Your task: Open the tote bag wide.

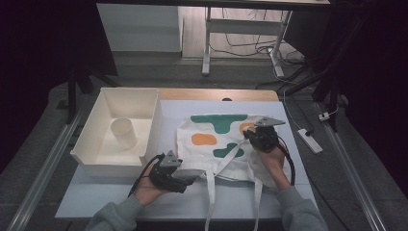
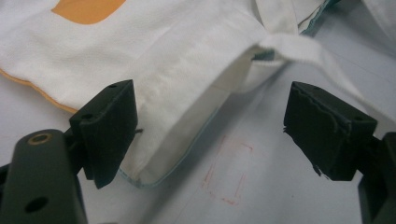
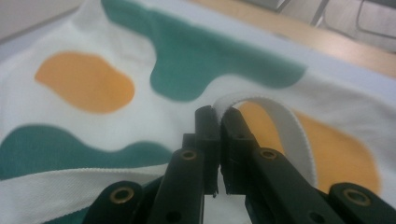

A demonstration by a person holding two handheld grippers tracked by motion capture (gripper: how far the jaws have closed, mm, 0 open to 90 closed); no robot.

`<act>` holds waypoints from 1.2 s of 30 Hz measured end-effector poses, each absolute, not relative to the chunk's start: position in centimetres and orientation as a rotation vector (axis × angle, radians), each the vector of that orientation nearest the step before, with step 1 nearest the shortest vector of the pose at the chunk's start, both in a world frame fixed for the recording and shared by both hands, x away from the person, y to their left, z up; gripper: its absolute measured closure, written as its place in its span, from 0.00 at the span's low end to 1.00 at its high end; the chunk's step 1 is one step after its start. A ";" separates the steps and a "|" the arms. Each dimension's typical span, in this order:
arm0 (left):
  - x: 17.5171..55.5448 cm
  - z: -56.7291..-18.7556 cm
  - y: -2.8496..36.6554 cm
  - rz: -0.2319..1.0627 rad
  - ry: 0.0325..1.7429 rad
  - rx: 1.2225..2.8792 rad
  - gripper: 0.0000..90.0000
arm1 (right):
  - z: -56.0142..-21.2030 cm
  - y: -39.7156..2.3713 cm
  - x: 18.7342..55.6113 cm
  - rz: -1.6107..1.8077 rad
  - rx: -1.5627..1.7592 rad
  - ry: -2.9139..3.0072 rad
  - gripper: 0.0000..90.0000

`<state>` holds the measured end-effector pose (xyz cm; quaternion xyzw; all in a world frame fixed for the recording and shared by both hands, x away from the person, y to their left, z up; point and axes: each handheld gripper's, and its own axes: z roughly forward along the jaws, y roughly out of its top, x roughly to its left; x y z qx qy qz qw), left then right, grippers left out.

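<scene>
The right gripper [image 3: 219,116] clenches the white webbing strap [image 3: 285,126] of the white cloth tote bag [image 1: 226,144] with green and orange blotches; at eight o'clock, the left gripper [image 2: 210,135] gapes released at its hem.

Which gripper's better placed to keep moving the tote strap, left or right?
Right. The right gripper is shut on the strap over the tote bag. The left gripper is open at the bag's hem, gripping nothing.
</scene>
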<state>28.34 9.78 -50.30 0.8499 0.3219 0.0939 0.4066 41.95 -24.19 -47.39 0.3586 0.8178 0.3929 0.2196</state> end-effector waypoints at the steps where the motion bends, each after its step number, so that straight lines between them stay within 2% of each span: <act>1: 28.3 -50.3 9.8 0.236 0.811 2.144 0.20 | -47.7 -24.0 41.8 1.073 0.981 2.281 0.96; 4: 28.3 -50.3 9.8 0.237 0.811 2.142 0.20 | -48.0 -23.7 41.3 1.054 0.955 2.316 0.96; 16: 28.3 -50.3 9.9 0.235 0.810 2.145 0.20 | -48.7 -24.3 35.1 1.103 0.940 2.554 0.97; 19: 28.3 -50.3 10.0 0.236 0.814 2.140 0.20 | -48.1 -23.7 31.8 1.166 0.885 2.645 0.97; 25: 28.4 -50.4 9.9 0.232 0.812 2.144 0.20 | -49.0 -22.3 26.7 1.082 0.761 2.806 0.97; 26: 28.4 -50.4 9.9 0.231 0.810 2.145 0.20 | -49.0 -22.3 26.2 1.058 0.745 2.807 0.94; 27: 28.3 -50.4 9.9 0.232 0.810 2.144 0.20 | -48.9 -22.4 25.8 1.031 0.731 2.775 0.84; 28: 28.3 -50.4 9.9 0.233 0.809 2.143 0.20 | -48.9 -22.4 25.8 1.031 0.731 2.775 0.84; 29: 28.3 -50.3 9.9 0.233 0.809 2.143 0.20 | -47.8 -22.5 25.0 1.037 0.714 2.673 0.64; 30: 28.4 -50.4 9.9 0.233 0.812 2.141 0.20 | -47.8 -22.5 25.0 1.037 0.714 2.673 0.64; 31: 28.4 -50.4 9.9 0.233 0.815 2.141 0.20 | -46.1 -22.2 23.9 1.095 0.653 2.576 0.57; 36: 28.5 -50.4 9.9 0.235 0.814 2.144 0.20 | -44.6 -19.7 21.8 1.192 0.519 2.638 0.54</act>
